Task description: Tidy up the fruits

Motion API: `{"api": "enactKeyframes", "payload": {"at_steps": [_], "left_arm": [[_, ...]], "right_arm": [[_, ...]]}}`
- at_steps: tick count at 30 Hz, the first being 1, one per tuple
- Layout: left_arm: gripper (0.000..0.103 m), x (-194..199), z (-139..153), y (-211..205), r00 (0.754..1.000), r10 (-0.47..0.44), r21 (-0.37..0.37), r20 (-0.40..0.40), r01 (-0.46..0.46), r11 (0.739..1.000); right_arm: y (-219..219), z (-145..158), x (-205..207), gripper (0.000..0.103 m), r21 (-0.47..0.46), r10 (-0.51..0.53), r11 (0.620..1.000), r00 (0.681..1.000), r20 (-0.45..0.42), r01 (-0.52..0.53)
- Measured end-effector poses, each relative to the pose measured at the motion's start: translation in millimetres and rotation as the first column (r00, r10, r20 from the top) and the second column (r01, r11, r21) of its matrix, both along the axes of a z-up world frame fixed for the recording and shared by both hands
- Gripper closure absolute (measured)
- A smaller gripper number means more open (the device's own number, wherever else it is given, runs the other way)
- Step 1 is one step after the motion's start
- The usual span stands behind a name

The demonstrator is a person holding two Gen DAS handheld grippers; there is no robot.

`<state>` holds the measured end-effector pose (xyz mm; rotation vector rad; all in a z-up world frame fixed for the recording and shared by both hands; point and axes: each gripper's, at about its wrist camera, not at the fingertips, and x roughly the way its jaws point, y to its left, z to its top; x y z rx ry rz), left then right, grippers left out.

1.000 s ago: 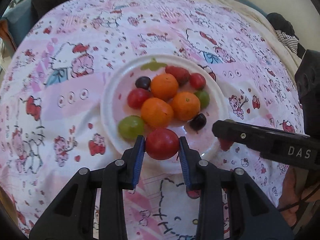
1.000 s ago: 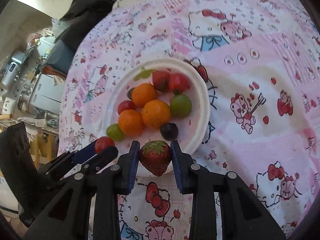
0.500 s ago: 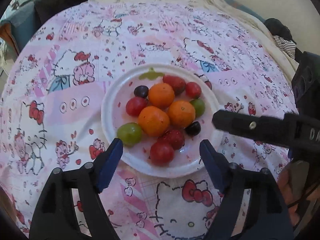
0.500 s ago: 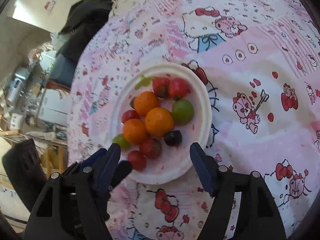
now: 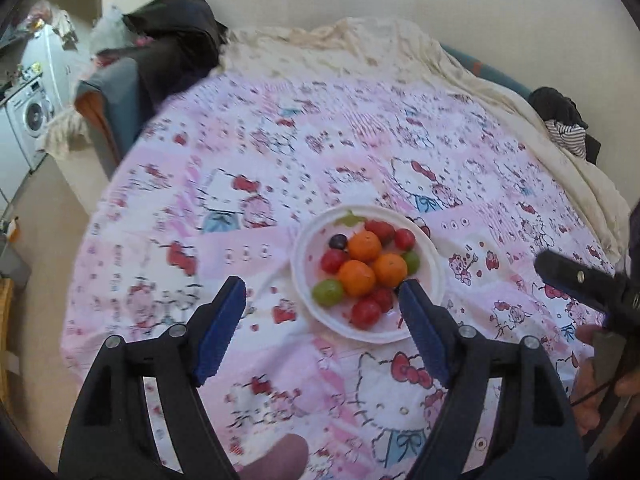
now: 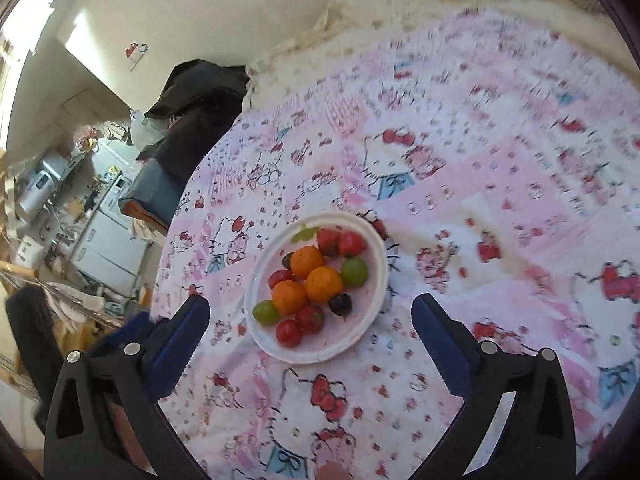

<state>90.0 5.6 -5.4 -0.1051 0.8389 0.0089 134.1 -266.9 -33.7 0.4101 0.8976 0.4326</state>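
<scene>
Left wrist: plate [image 5: 434, 280] behind claw [image 5: 322, 304].

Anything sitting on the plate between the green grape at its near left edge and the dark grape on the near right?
Yes: in the right wrist view, an orange and a strawberry lie between the green grape and the dark grape.

A plate [image 5: 434, 288] is sitting on a patterned cloth [image 5: 248, 208] spread over what is probably a bed. Three oranges [image 5: 365, 265] are clustering at the plate's middle, with grapes [image 5: 328, 292], tomatoes [image 5: 365, 313] and strawberries [image 5: 380, 230] lying around them.
</scene>
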Motion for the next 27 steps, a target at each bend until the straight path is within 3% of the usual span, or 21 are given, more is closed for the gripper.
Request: {"api": "enactKeyframes", "payload": {"at_steps": [2,9,11,13,27], "left_arm": [[0.017,-12,4,7,1.000,0.028,0.002,0.014,-0.028,1.000],[0.015,-49,12,21,0.997,0.069,-0.001,0.041,-0.069,0.998],[0.004,-59,13,21,0.996,0.078,0.002,0.046,-0.078,0.997],[0.000,-68,14,21,0.995,0.084,0.000,0.054,-0.084,0.996],[0.000,-82,-6,7,0.996,0.060,0.088,0.064,-0.065,0.994]], "right_arm": [[-2,4,-16,0.000,-0.021,-0.006,1.000,1.000,0.022,0.006],[6,19,-60,0.000,-0.115,0.002,0.993,0.993,0.122,0.012],[10,20,-70,0.000,-0.140,0.005,0.990,0.990,0.144,0.016],[15,21,-79,0.000,-0.160,0.005,0.987,0.986,0.166,0.022],[59,14,-91,0.000,-0.328,0.084,0.945,0.968,0.235,-0.003]]}}
